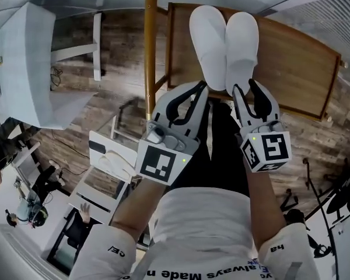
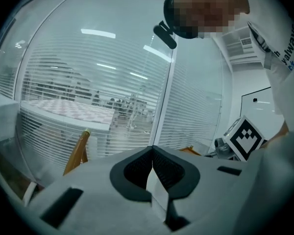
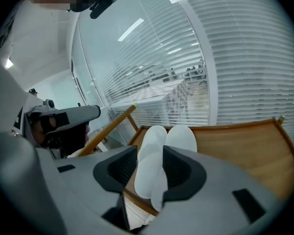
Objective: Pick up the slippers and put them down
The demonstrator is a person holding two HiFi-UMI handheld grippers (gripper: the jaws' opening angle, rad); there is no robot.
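Wooden table (image 1: 297,69) already bears both slippers (image 1: 224,42), so the right gripper (image 1: 247,87) gapes loosely round their heels; the left gripper (image 1: 199,89) is clenched empty.

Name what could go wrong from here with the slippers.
The slippers lie with their heels at the wooden table's near edge, so they might tip off. The right claw has the heel end between its jaws; pulling it back askew could drag them over that edge.
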